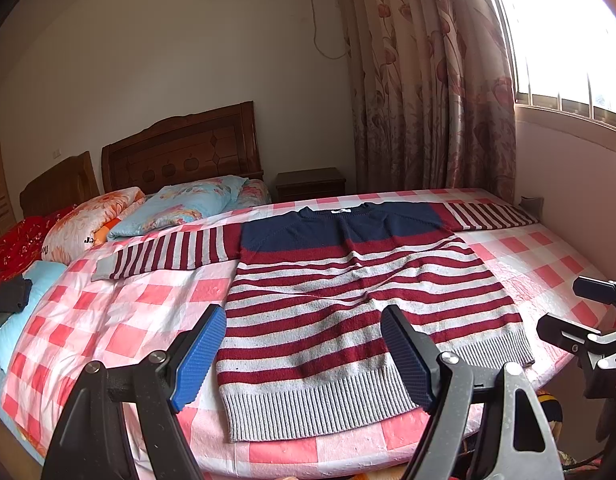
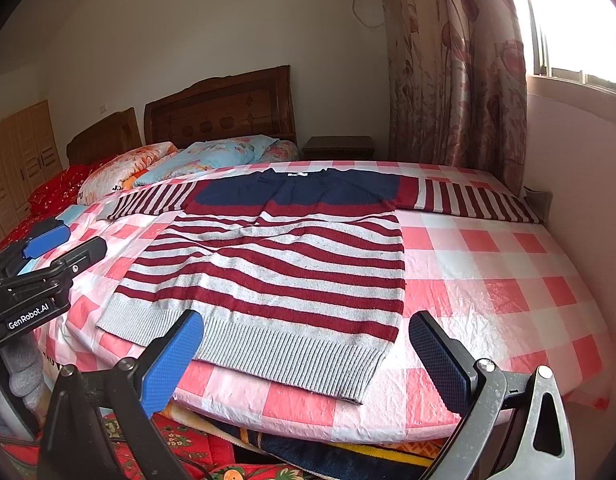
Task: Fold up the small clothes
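Note:
A small sweater (image 1: 347,300) with a navy yoke and maroon and grey stripes lies flat on the pink checked tabletop (image 1: 120,320), both sleeves spread out sideways and the ribbed hem toward me. It also shows in the right wrist view (image 2: 276,272). My left gripper (image 1: 304,356) is open and empty, hovering above the hem's left half. My right gripper (image 2: 308,360) is open and empty, hovering above the hem's right corner. The right gripper shows at the right edge of the left wrist view (image 1: 587,320). The left gripper shows at the left edge of the right wrist view (image 2: 56,248).
A bed with a wooden headboard (image 1: 180,148) and several pillows (image 1: 180,204) stands behind the table at the left. A dark folded cloth (image 1: 10,298) lies on the bed. A nightstand (image 1: 309,184), curtain (image 1: 427,80) and wall (image 1: 579,184) stand behind and right.

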`<state>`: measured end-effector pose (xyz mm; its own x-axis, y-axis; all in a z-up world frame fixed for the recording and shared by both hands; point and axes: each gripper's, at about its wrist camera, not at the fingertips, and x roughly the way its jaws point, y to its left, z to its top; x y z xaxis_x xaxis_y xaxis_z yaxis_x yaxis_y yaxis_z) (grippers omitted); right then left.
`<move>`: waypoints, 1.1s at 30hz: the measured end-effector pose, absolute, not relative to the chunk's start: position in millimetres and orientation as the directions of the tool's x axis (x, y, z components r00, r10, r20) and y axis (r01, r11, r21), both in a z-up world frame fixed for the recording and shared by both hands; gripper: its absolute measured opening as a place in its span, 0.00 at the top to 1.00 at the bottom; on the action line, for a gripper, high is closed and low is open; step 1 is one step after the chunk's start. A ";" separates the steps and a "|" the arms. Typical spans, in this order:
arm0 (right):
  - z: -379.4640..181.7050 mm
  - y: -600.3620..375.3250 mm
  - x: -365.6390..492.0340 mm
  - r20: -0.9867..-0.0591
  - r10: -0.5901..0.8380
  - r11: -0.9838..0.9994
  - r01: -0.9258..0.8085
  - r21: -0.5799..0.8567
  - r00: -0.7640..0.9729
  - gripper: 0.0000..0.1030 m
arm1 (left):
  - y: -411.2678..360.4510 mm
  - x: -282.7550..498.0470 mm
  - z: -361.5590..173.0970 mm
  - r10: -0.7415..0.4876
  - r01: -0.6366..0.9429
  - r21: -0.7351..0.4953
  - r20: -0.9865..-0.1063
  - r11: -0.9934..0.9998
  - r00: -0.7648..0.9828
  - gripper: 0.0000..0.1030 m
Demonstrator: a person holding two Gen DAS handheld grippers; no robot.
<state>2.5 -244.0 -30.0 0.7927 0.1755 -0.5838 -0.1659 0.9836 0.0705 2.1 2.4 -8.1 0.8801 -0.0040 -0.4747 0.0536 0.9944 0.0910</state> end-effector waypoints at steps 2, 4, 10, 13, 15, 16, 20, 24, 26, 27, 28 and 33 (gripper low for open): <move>-30.6 -244.8 2.6 -0.585 0.176 0.984 -0.163 0.076 0.792 0.00 | 2.3 2.2 -8.0 -0.004 0.054 0.091 -0.475 0.994 0.880 0.21; -31.1 -245.3 3.1 -0.586 0.177 0.984 -0.161 0.081 0.790 0.00 | 2.4 2.2 -8.0 -0.004 0.054 0.091 -0.475 0.994 0.880 0.21; -31.5 -245.8 3.0 -0.588 0.179 0.983 -0.160 0.085 0.789 0.00 | 2.3 2.2 -8.0 -0.004 0.053 0.091 -0.476 0.994 0.880 0.21; -31.7 -246.6 3.5 -0.590 0.180 0.983 -0.159 0.088 0.787 0.00 | 2.3 2.2 -8.1 -0.004 0.054 0.091 -0.476 0.994 0.879 0.21; -32.2 -247.6 3.8 -0.591 0.182 0.983 -0.158 0.092 0.786 0.00 | 2.3 2.3 -8.9 -0.004 0.054 0.090 -0.479 0.994 0.878 0.21; -32.5 -247.9 4.0 -0.592 0.182 0.983 -0.157 0.095 0.785 0.00 | 2.2 2.1 -9.8 -0.004 0.054 0.090 -0.481 0.995 0.877 0.21; -35.1 -250.2 5.5 -0.597 0.185 0.983 -0.153 0.105 0.780 0.00 | 2.3 4.3 -13.8 -0.005 0.054 0.084 -0.498 0.995 0.867 0.21; -40.4 -253.9 9.7 -0.608 0.187 0.982 -0.144 0.119 0.771 0.00 | 2.9 12.1 -17.8 -0.008 0.056 0.075 -0.530 0.996 0.848 0.21; -44.4 -256.8 13.0 -0.618 0.190 0.982 -0.138 0.131 0.763 0.00 | 2.4 16.6 -20.7 -0.007 0.058 0.075 -0.549 0.996 0.836 0.21; -46.1 -258.5 15.3 -0.623 0.188 0.982 -0.133 0.134 0.760 0.00 | 1.6 19.5 -21.9 -0.006 0.061 0.080 -0.558 0.995 0.830 0.21; -47.8 -260.6 18.2 -0.627 0.184 0.983 -0.129 0.133 0.757 0.00 | 0.6 23.1 -22.8 -0.011 0.070 0.083 -0.567 0.994 0.823 0.21; -52.8 -296.0 56.2 -0.658 0.153 0.986 -0.067 0.155 0.737 0.00 | -9.1 71.1 -29.8 -0.018 0.118 0.119 -0.626 0.986 0.779 0.21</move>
<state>56.2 -296.0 -52.8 0.7372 0.1535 -0.6580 -0.0669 0.9857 0.1549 71.1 -9.1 -29.8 0.7794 -0.0177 -0.6262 0.1184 0.9858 0.1194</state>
